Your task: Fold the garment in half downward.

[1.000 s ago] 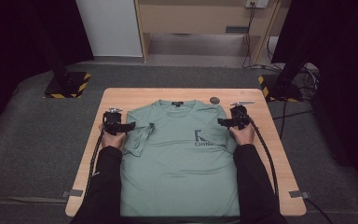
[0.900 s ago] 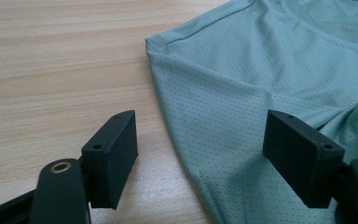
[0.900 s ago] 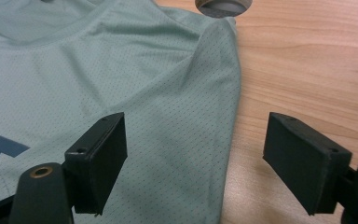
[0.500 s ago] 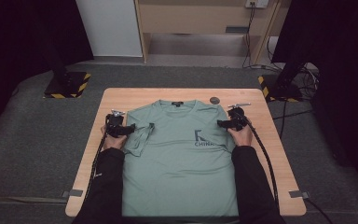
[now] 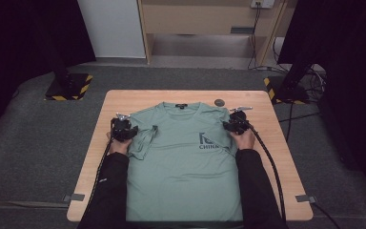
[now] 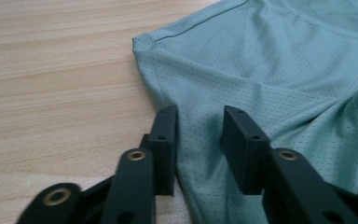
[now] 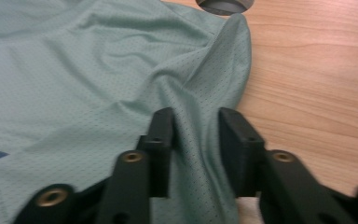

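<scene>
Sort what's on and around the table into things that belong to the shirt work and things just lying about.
In the job:
green T-shirt
left gripper, jaws open astride the shirt's edge
right gripper, jaws open over a fabric ridge
table bearing the shirt

Lying about:
small grey disc on the table
two black stands with striped bases on the floor

Green T-shirt [image 5: 181, 152] flat on wooden table [image 5: 271, 157], left claw [image 5: 129, 130] at folded sleeve, right claw [image 5: 228, 125] at opposite sleeve

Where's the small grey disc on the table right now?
In the high view the grey disc sits on the table just beyond the T-shirt's shoulder, far-left of the right gripper.
</scene>
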{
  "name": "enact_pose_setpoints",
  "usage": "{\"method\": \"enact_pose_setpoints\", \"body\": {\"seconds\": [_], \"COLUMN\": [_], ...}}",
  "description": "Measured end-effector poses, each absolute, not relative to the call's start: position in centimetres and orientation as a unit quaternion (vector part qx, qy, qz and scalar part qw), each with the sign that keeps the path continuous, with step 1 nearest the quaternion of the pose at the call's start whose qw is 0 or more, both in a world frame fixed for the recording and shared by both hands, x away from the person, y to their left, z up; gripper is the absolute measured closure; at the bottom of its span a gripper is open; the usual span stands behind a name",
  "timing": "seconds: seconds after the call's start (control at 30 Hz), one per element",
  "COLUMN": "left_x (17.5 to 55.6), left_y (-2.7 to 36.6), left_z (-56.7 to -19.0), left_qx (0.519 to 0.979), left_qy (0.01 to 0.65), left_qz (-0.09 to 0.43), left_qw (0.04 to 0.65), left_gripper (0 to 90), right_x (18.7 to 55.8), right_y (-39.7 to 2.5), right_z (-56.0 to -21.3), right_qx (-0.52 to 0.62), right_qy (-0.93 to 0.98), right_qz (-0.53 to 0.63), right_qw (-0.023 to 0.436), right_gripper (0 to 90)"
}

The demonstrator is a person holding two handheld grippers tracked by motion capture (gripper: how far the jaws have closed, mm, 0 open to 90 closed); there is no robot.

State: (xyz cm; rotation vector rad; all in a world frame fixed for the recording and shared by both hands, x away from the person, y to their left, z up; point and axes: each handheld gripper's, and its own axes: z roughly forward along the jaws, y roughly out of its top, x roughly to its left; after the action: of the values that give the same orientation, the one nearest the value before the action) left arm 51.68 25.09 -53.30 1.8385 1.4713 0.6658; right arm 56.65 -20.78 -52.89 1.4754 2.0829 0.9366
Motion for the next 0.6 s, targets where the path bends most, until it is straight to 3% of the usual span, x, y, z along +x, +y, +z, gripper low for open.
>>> {"method": "enact_pose_setpoints", "body": {"seconds": [0.1,0.2,0.6], "left_x": [51.6,51.6,51.8], "left_y": [24.8,24.6,26.0], "left_z": [-53.3,-53.3,-51.1], "left_qx": [0.702,0.695,0.674], "left_qy": [0.571,0.579,0.590], "left_qz": [0.253,0.247,0.217], "left_qw": [0.341,0.349,0.387], "left_gripper": [73.9,83.3,85.6], "right_x": [56.6,56.6,56.6], "right_y": [-20.7,-20.8,-21.9], "right_z": [-52.8,-52.8,-50.5], "right_qx": [0.540,0.550,0.552], "right_qy": [0.743,0.736,0.714], "right_qz": [0.344,0.350,0.411], "right_qw": [0.195,0.184,0.124], "right_gripper": [80.2,83.3,84.8]}}
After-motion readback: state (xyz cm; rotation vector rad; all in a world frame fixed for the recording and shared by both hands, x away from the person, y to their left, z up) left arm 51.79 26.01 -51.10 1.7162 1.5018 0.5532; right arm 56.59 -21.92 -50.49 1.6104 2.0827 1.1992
